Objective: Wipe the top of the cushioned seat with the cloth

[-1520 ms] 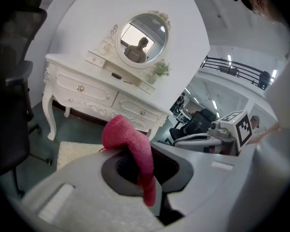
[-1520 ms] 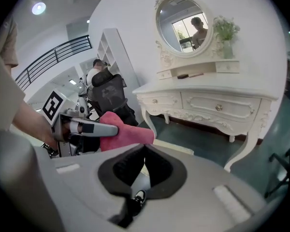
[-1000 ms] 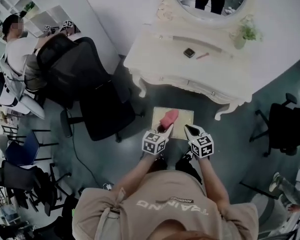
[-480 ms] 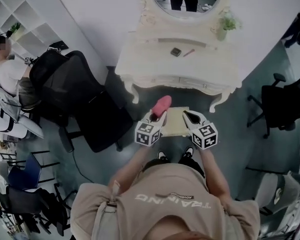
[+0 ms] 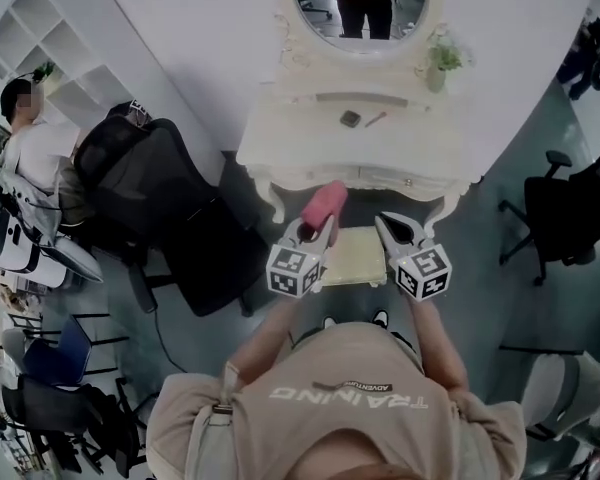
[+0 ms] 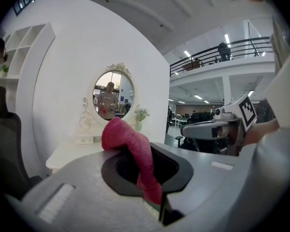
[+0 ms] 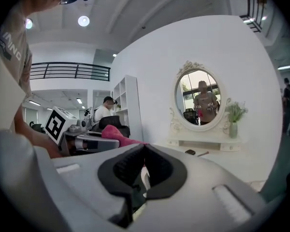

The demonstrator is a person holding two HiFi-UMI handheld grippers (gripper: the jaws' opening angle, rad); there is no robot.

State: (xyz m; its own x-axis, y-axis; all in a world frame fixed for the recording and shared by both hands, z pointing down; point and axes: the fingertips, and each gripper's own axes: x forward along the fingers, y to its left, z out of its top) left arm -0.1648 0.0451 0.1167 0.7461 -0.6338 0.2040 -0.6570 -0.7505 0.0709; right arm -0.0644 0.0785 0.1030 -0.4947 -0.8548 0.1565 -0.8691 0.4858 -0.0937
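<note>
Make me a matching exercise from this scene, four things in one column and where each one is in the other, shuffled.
Things:
1. fluffy pink cloth
2. pale yellow square cushioned seat
3. small dark flat object
4. black mesh office chair

Places:
A. on top of the white dressing table
B. on the floor, to the person's left of the dressing table
C. clamped in the left gripper
D. on the floor, in front of the dressing table

Pairs: 1-C, 2-D, 3-A, 4-B
</note>
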